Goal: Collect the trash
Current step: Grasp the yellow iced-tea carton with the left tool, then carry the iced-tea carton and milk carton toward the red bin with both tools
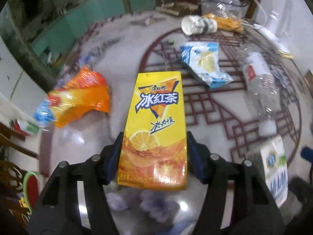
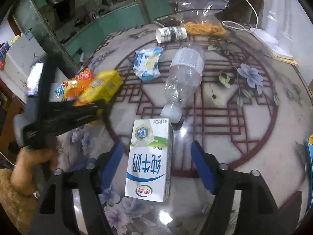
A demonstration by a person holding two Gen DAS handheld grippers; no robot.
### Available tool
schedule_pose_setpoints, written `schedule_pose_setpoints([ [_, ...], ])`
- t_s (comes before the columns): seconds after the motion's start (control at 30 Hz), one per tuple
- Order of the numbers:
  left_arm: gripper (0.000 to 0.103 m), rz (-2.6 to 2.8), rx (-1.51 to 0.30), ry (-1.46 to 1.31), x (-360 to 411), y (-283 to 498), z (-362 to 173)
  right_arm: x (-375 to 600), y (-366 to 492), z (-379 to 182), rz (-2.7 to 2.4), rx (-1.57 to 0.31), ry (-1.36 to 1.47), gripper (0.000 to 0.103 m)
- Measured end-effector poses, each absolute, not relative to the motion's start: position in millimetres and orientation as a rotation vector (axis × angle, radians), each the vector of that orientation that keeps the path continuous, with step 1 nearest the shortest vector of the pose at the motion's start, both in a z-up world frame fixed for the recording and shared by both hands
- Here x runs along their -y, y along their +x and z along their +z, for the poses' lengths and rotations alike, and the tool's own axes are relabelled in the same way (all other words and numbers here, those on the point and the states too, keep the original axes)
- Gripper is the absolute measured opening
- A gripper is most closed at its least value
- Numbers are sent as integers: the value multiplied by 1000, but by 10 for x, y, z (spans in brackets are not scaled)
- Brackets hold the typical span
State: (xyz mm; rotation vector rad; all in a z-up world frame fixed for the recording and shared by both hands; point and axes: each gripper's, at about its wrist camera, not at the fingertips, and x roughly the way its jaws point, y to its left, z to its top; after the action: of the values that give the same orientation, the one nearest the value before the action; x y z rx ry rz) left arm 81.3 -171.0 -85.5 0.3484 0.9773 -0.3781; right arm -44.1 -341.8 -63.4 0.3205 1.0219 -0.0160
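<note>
My left gripper point(image 1: 154, 137) is shut on a yellow iced-tea carton point(image 1: 156, 125) and holds it above the round table; the carton also shows at the left in the right wrist view point(image 2: 101, 87). My right gripper point(image 2: 157, 146) is open, its blue pads on either side of a white milk carton point(image 2: 149, 160) that lies on the table without touching it; the carton also shows in the left wrist view point(image 1: 274, 166). An orange snack wrapper point(image 1: 78, 98), a blue-white wrapper point(image 2: 146, 63), a clear plastic bottle point(image 2: 183, 76) and a paper cup point(image 2: 171, 33) lie on the table.
A clear plastic bag point(image 2: 199, 7) with orange snacks point(image 2: 205, 28) sits at the table's far edge. A white cable and white box point(image 2: 272, 41) lie at the far right. The left hand and gripper body point(image 2: 54, 117) occupy the left side. Chairs and cabinets surround the table.
</note>
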Motion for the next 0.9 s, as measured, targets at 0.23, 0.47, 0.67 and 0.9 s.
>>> schedule_pose_setpoints([
  [0.23,59,-420,-828,370,1092,93,-321,3186,-388,-857,-25,-1086,219,71],
  [0.47,60,-305,-725,266,379,-330,-290,3001,-349,-1122,-86,-1114,68,69],
  [0.67,60,-257,-719,200,149,-179,-223,2820,-423,-1145,-78,-1089,-53,52],
  [0.9,60,-258,-686,131,-71,-168,-98,2553,-630,-801,-23,-1022,37,51],
])
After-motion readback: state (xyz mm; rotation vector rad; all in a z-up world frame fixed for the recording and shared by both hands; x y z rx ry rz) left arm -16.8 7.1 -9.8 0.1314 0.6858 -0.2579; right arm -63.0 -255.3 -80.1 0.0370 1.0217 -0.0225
